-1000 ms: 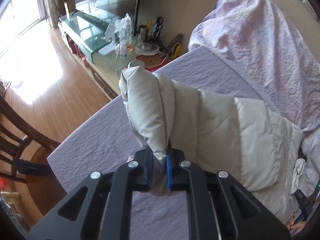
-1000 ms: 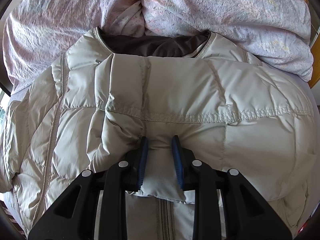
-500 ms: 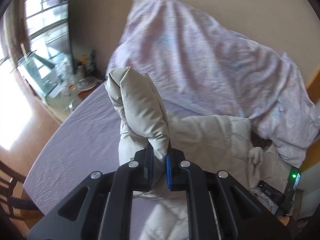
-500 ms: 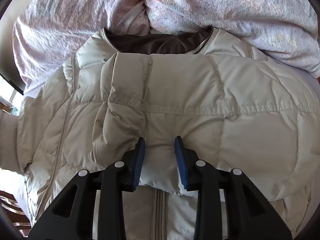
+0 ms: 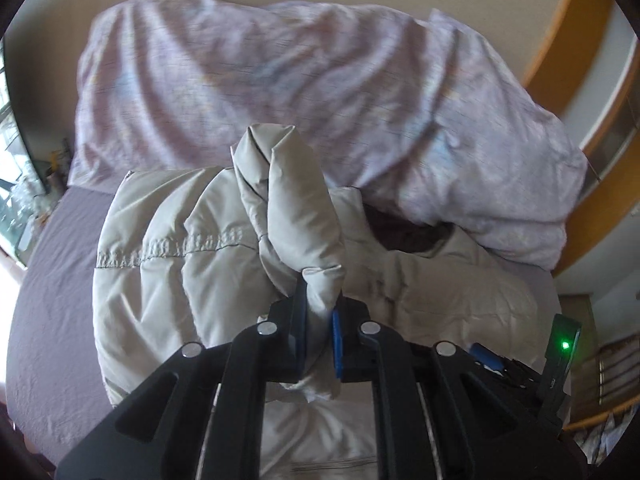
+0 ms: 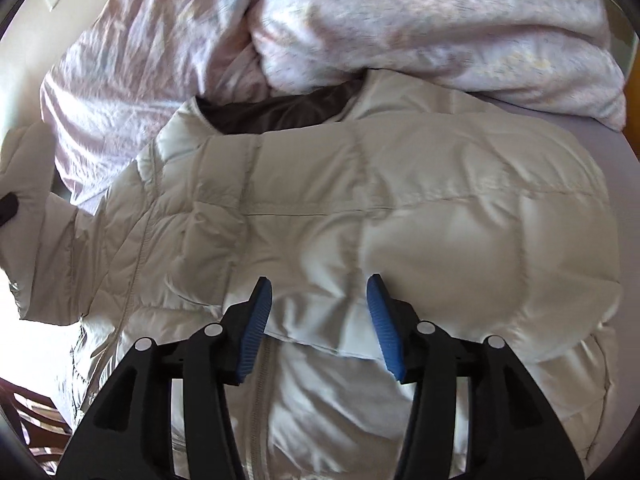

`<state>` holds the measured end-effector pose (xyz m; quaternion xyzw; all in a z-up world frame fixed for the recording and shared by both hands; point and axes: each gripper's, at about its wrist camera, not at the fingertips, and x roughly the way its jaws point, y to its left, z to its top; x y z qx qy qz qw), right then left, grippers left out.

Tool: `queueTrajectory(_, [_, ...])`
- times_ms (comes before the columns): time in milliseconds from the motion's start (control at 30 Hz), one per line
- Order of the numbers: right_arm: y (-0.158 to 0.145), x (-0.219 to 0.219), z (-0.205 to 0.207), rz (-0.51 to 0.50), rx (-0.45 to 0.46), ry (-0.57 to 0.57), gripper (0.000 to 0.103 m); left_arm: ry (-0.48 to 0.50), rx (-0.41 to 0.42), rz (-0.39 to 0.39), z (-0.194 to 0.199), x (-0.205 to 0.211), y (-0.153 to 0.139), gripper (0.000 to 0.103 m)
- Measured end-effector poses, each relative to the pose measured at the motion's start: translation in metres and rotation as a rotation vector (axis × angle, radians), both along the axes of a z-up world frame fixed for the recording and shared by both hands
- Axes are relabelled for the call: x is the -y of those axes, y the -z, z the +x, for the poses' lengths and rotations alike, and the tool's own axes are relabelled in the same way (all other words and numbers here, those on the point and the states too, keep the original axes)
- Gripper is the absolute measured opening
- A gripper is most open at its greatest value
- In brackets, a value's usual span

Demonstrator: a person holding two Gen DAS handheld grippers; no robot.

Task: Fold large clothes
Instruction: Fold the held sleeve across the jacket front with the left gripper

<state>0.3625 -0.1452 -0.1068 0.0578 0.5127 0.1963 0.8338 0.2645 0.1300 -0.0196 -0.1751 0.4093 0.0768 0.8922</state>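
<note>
Your left gripper is clamped on the cuff of the pale grey quilted puffer jacket's sleeve, held up over the jacket body on the purple bedsheet, w/ your right gripper spread wide, blue pads either side of the folded-in sleeve end, nothing pinched, crumpled lilac duvet behind.

Both cameras ride just behind their own fingers and look down along them at the bed. The left wrist view sits close over the puffy jacket, facing the heaped quilt and the wall behind it. The right wrist view hangs equally near, angled more steeply down onto the jacket, with the quilt filling its top. They share the jacket's dark collar opening and the quilt beyond.
</note>
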Motion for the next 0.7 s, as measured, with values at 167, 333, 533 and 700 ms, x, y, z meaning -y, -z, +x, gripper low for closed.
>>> queueTrajectory(167, [-0.001, 0.016, -0.003, 0.018, 0.003, 0.028, 0.052, 0.107, -0.027, -0.017, 0.026, 0.051, 0.012, 0.010])
queueTrajectory(333, [-0.004, 0.024, -0.007, 0.023, 0.012, 0.043, 0.052, 0.177, -0.067, -0.023, 0.045, 0.087, 0.027, 0.010])
queueTrajectory(533, [-0.006, 0.030, -0.010, 0.025, 0.021, 0.051, 0.052, 0.200, -0.108, -0.040, 0.048, 0.095, 0.042, 0.027])
queueTrajectory(700, [-0.012, 0.024, -0.009, 0.043, 0.040, 0.045, 0.052, 0.174, -0.098, -0.039, 0.042, 0.082, 0.042, 0.058])
